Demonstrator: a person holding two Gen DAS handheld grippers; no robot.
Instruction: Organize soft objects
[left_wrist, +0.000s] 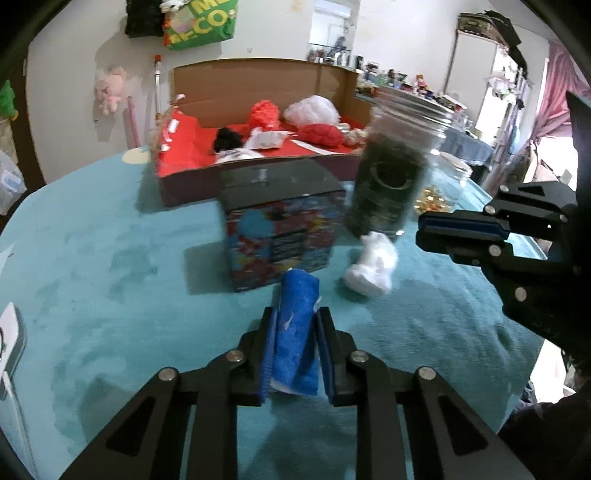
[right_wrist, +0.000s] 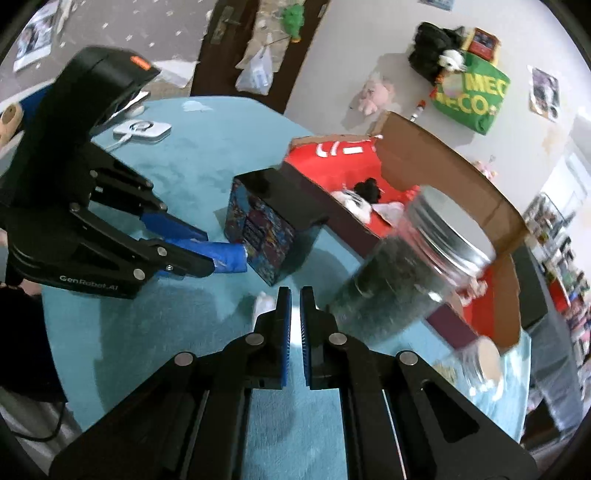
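My left gripper (left_wrist: 296, 314) is shut on a rolled blue cloth (left_wrist: 297, 325) and holds it above the teal table; it also shows in the right wrist view (right_wrist: 229, 258). My right gripper (right_wrist: 294, 295) is nearly shut with nothing between its pads, just above a white balled cloth (left_wrist: 373, 264), partly hidden behind its left finger in the right wrist view (right_wrist: 264, 304). A cardboard box (left_wrist: 258, 96) with a red lining holds red, white and black soft items at the back.
A colourful printed box (left_wrist: 280, 236) stands in front of the cardboard box. A tall jar (left_wrist: 395, 166) with a metal lid stands to its right, with a smaller jar (right_wrist: 480, 362) beyond. A white device (right_wrist: 142, 129) lies at the table's far left edge.
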